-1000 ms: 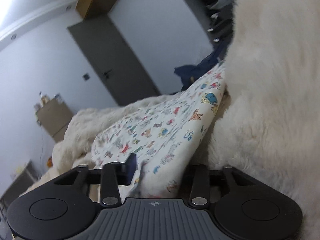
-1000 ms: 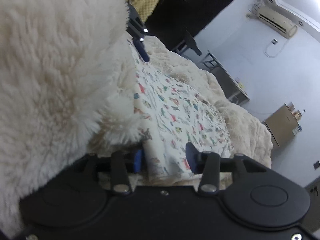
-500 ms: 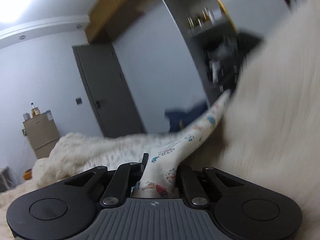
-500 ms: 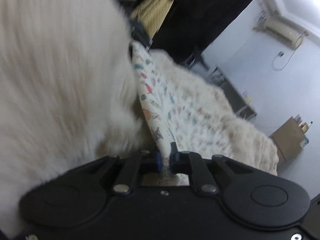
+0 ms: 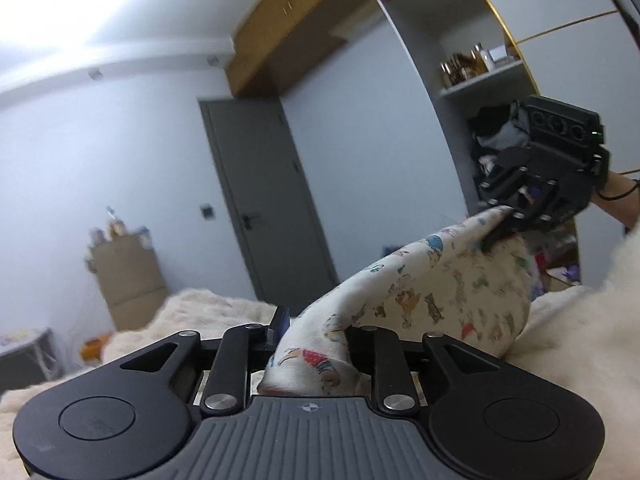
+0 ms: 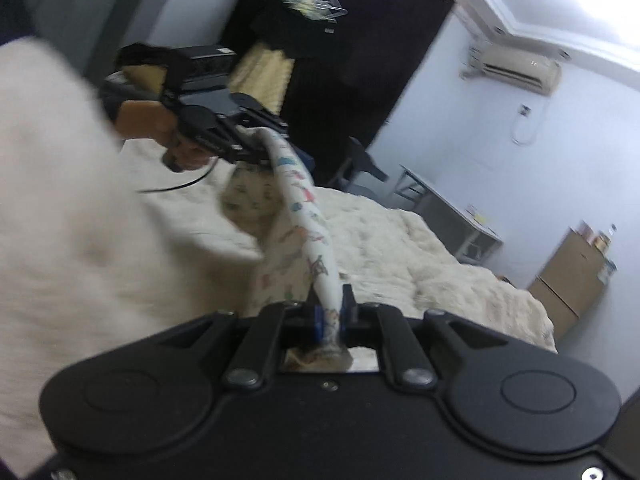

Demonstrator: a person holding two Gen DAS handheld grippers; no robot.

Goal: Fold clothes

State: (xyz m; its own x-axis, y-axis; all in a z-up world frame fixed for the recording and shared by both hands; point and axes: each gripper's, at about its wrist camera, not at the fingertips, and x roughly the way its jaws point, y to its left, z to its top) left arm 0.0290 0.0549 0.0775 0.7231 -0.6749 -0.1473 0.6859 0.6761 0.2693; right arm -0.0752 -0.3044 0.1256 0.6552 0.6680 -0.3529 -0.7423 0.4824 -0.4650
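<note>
A white garment (image 5: pixel 440 280) printed with small coloured animals hangs lifted above the bed, stretched between both grippers. In the left wrist view my left gripper (image 5: pixel 316 324) has a bunched edge of it between its fingers; the jaws are opening slightly, but the pads still press the cloth. Beyond it, my right gripper (image 5: pixel 496 220) pinches the far corner. In the right wrist view my right gripper (image 6: pixel 330 308) is shut on a thin fold of the garment (image 6: pixel 304 208). That fold arcs up to the left gripper (image 6: pixel 262 134), held by a hand.
A cream fluffy blanket (image 6: pixel 420 248) covers the bed (image 5: pixel 208 308). Something white and fluffy (image 6: pixel 80 220) is blurred close to the lens. A grey door (image 5: pixel 264 208), a brown cabinet (image 5: pixel 128 280), an open shelf (image 5: pixel 480 80) and a desk (image 6: pixel 452 216) line the walls.
Both grippers closed on the garment's edge where it lay flat on the bed, then rose. The cloth now hangs lifted between them, and both views have tipped up toward the walls.
</note>
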